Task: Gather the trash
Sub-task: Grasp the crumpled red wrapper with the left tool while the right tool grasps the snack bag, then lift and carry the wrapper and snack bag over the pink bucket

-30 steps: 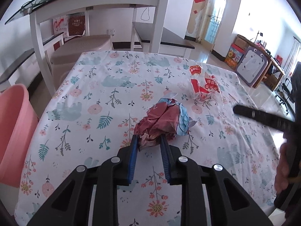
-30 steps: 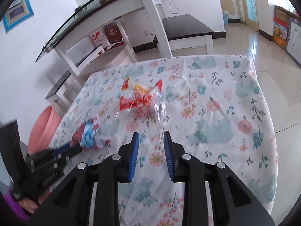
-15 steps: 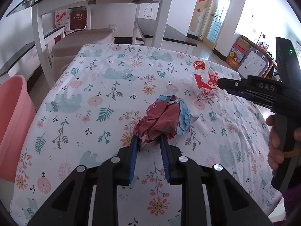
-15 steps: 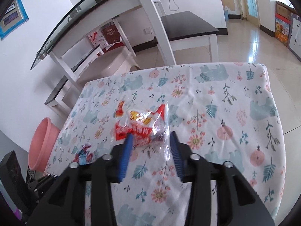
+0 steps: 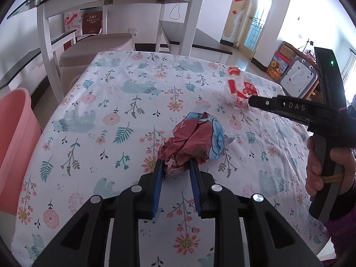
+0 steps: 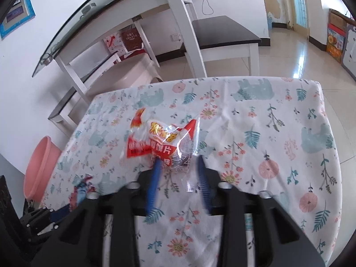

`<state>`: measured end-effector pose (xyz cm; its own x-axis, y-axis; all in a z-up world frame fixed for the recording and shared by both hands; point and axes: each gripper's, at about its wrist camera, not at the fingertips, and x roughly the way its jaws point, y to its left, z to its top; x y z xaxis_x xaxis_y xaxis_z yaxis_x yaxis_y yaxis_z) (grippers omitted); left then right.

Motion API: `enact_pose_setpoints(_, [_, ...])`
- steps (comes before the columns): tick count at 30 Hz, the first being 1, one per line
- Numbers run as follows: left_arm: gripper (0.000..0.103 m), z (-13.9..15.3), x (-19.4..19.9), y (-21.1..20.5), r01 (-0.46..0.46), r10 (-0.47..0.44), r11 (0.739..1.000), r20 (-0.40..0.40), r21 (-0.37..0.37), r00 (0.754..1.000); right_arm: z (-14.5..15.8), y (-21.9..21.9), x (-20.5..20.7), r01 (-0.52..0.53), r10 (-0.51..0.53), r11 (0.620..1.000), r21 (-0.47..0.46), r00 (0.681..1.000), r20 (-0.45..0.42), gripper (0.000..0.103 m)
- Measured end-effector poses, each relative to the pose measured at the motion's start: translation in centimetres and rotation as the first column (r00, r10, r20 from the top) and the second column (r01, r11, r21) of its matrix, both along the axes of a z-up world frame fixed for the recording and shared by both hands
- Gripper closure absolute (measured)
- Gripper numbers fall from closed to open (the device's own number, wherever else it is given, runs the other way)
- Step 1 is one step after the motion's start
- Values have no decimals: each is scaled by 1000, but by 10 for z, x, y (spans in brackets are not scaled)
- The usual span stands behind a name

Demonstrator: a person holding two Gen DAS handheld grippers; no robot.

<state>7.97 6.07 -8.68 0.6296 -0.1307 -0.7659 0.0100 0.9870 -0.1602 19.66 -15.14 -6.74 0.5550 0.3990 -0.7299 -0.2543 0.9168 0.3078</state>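
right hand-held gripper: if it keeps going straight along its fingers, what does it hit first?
The clear red-and-white snack bag: the right hand-held gripper already has the bag's near end between its fingers. Behind that lies the floral tablecloth. Depth is uncertain.

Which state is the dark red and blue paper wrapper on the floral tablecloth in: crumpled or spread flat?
Crumpled. The dark red and blue paper wrapper is a creased, bunched wad standing up from the floral tablecloth, its near end between the left gripper fingers.

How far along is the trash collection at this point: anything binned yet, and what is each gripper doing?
Nothing looks binned: the visible part of the pink bin shows no trash inside. In hand: the left gripper is clamped on the crumpled red and blue wrapper, which rests on the tablecloth. The right gripper has just been closing around the red and clear snack bag; a firm grip is not evident. Left: lifting both and dropping them in.
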Motion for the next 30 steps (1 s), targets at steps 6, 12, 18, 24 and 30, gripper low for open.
enact_pose_setpoints(6, [80, 0, 0, 0, 0, 0, 1000, 0, 1, 1000, 2, -6, -14, 17, -17, 1000, 20, 1000, 4, 88])
enact_pose_setpoints(12, [80, 0, 0, 0, 0, 0, 1000, 0, 2, 1000, 12, -4, -41, 2, -2, 1000, -4, 999, 50, 92])
enact_pose_setpoints(18, [80, 0, 0, -1, -1, 1, 1000, 1, 10, 1000, 17, -4, -62, -10, 11, 1000, -11, 999, 41, 92])
enact_pose_setpoints(24, [80, 0, 1, -2, -4, 4, 1000, 1, 19, 1000, 16, -2, -83, -22, 22, 1000, -17, 1000, 18, 92])
enact_pose_setpoints(30, [80, 1, 1, -3, -9, 9, 1000, 1, 30, 1000, 17, -2, -98, -27, 27, 999, -33, 1000, 12, 92])
